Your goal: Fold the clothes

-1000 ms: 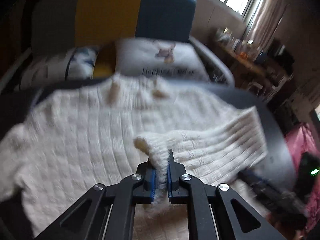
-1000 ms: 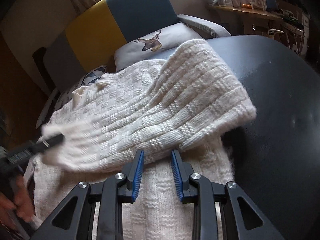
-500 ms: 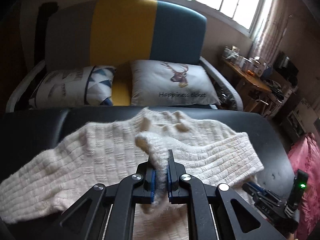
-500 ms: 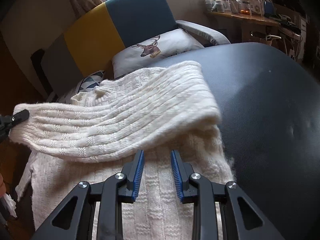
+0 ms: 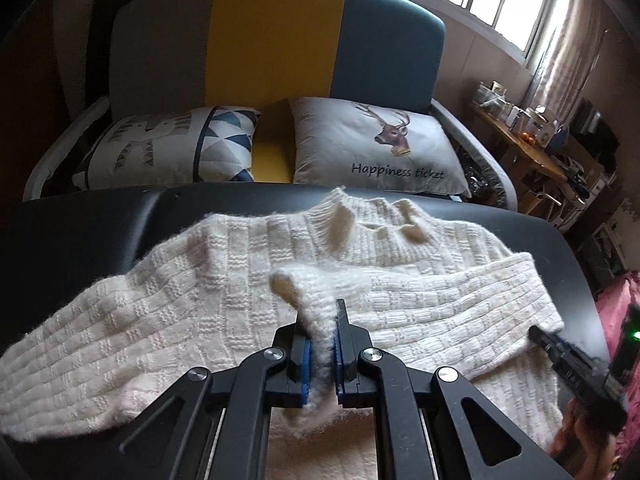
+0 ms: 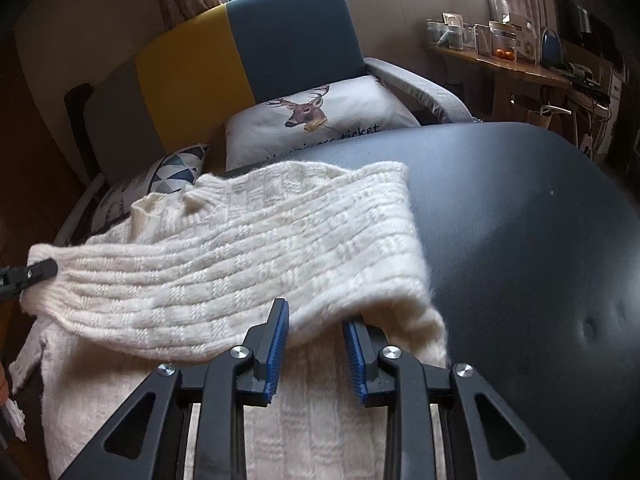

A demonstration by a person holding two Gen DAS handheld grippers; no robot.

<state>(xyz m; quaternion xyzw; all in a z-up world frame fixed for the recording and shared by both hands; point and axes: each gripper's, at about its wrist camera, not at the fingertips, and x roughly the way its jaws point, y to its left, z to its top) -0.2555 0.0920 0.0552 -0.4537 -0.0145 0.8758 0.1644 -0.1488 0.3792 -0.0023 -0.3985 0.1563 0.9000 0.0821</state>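
Cream chunky-knit sweater [image 5: 224, 320] lying spread, collar away, on the black padded desk [image 6: 520, 220] before a grey, yellow and teal sofa [image 5: 276, 40]. Folding the sleeve [image 6: 240, 264] across the body, judging by its lie. Left tongs [image 5: 320, 344] clamping the ribbed cuff [image 5: 316, 304] tight, holding it over the chest. Right tongs [image 6: 316, 344] standing partly apart, gripping nothing, hovering at the sleeve's near edge. Next, probably: laying the cuff flat, releasing, then smoothing.
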